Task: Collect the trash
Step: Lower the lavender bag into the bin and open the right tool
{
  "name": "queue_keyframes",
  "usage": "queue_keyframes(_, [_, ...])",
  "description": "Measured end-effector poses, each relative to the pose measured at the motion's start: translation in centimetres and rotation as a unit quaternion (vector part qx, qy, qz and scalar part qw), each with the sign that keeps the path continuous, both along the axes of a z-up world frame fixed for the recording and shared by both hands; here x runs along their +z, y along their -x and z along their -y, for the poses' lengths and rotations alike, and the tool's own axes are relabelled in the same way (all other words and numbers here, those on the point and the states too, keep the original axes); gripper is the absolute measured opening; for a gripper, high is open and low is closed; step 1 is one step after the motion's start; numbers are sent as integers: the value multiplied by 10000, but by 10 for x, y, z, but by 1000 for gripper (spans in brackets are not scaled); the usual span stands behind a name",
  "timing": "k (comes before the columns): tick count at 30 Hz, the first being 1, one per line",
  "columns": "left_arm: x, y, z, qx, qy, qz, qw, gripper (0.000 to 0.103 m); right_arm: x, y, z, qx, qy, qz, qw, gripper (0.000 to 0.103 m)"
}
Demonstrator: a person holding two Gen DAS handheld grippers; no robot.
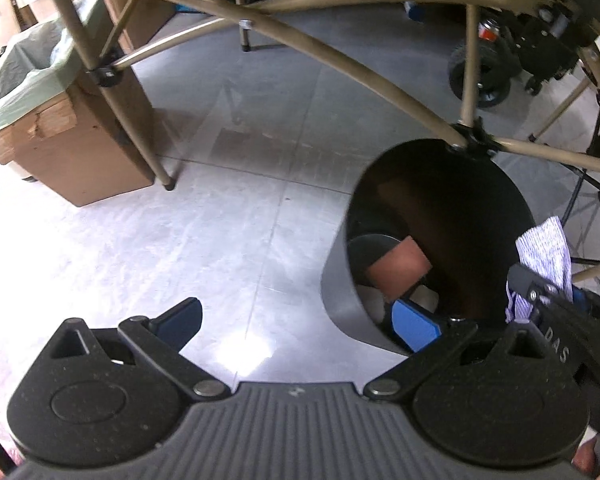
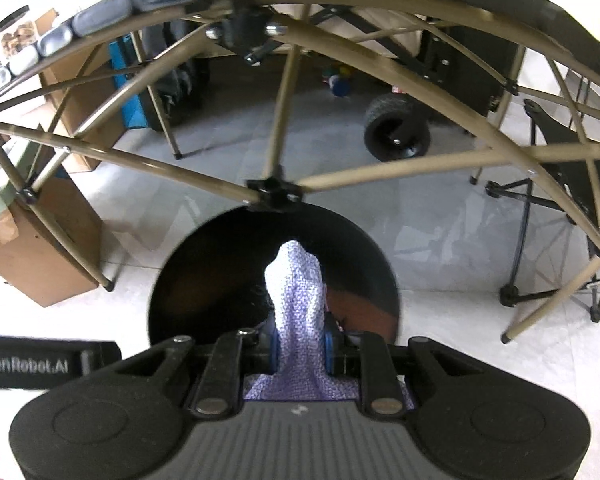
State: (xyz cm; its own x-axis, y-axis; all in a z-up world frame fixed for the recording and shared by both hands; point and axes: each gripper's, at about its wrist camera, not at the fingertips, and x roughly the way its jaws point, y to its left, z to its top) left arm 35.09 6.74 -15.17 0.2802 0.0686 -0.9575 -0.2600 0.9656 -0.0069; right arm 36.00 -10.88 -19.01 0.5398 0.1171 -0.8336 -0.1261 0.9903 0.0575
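Observation:
A round dark bin [image 1: 342, 280] stands on the floor under a folding table; it also shows in the right wrist view [image 2: 172, 280]. A brown item [image 1: 400, 264] and pale scraps lie inside it. My left gripper [image 1: 300, 320] is open and empty, its right blue fingertip [image 1: 416, 326] over the bin's near rim. My right gripper [image 2: 300, 344] is shut on a white-and-purple patterned cloth [image 2: 300, 292] and holds it above the bin's mouth. The cloth also shows in the left wrist view [image 1: 544, 256], at the bin's right rim.
Tan table legs and cross braces [image 1: 340, 56] span above the bin. A cardboard box lined with a green bag [image 1: 40, 112] stands at left. A black wheeled cart [image 2: 396, 132] is behind, and a black folding chair [image 2: 572, 184] at right.

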Motion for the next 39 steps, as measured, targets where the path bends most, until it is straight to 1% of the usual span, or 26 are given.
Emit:
queue_keyframes(8, [-7,7,-29,198,-108,-93,9997,103,-9,-14,-29,101,-66,-102,9999,19])
queue_keyframes(19, [-15,14,-59,404,-207,-244,9987,103,-25,-27,-49,114,10,-384,9992,19])
queue_keyframes(24, [-15,15,-61,428,-199,-271,9985,103,-28,-29,-52,120,23,-442,9989,20])
queue_keyframes(26, [-14,16,-60,401,-180,-263,9987,103,-28,-30,-52,136,31,-459,9989,22])
queue_keyframes(28, [-13,16,-59,386,-156,-254,9988,103,-27,-31,-52,133,6,-482,9987,31])
queue_keyframes(29, [-13,16,-58,383,-149,-251,9988,103,-27,-32,-51,106,-3,-481,9988,32])
queue_keyframes(31, [-14,16,-59,392,-146,-255,9988,103,-27,-33,-50,63,56,-484,9988,45])
queue_keyframes(32, [-13,16,-59,397,-150,-263,9987,103,-27,-33,-49,28,116,-506,9986,61])
queue_keyframes(33, [-13,16,-59,407,-149,-269,9987,103,-28,-34,-48,-22,183,-513,9985,81])
queue_keyframes(34, [-13,16,-60,416,-149,-271,9987,103,-28,-34,-48,-60,248,-506,9984,94])
queue_keyframes(37, [-13,16,-61,414,-144,-272,9987,103,-27,-34,-45,-180,407,-429,9981,96])
queue_keyframes(39, [-13,16,-61,408,-141,-269,9987,103,-26,-35,-42,-219,393,-475,9979,96])
